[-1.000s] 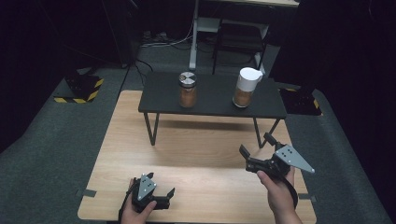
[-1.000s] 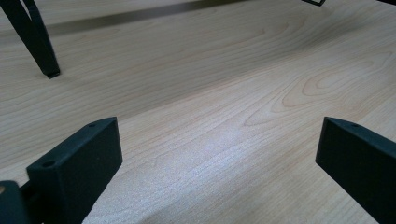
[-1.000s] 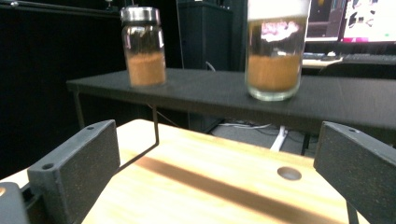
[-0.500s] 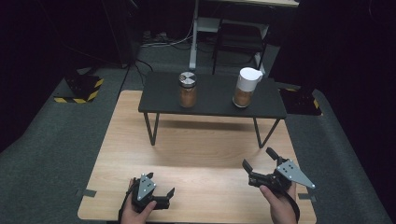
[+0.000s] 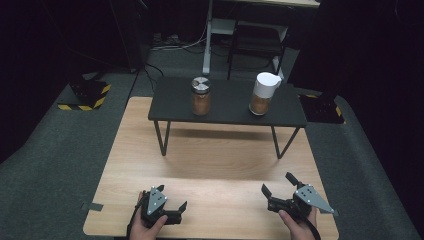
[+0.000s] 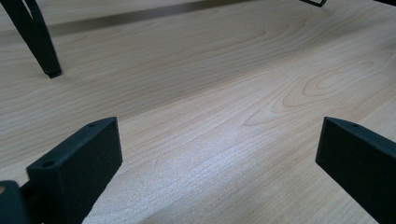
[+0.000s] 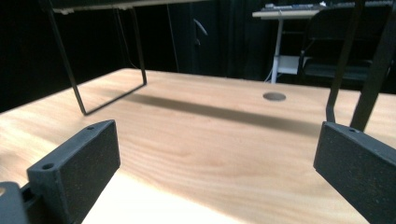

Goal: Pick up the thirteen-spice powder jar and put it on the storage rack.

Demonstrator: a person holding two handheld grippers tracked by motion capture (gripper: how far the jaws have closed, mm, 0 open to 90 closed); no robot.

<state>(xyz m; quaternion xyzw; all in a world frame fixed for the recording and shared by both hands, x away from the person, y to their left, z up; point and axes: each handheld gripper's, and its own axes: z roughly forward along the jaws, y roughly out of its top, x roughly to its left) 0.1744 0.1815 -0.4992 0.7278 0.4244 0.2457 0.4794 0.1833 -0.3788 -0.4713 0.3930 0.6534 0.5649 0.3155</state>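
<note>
In the high view, the left gripper [image 5: 172, 209] sits at the lower left of the frame, low over the near edge of the wooden table [image 5: 220, 150], held in a hand that enters from the bottom edge. Its jaws are spread wide with nothing between them; the left gripper view shows bare wood grain in the gap. The right gripper [image 5: 278, 189] sits at the lower right of the frame, near the same edge, its grey plate on top. Its jaws are also spread apart and hold nothing. A small black stand [image 5: 227, 102] on thin metal legs occupies the upper middle of the frame, well apart from both grippers. On it stand two jars: one with a metal lid [image 5: 201, 96] toward the left, and one with a white lid [image 5: 263, 93] toward the right, both upright and holding brown contents.
</note>
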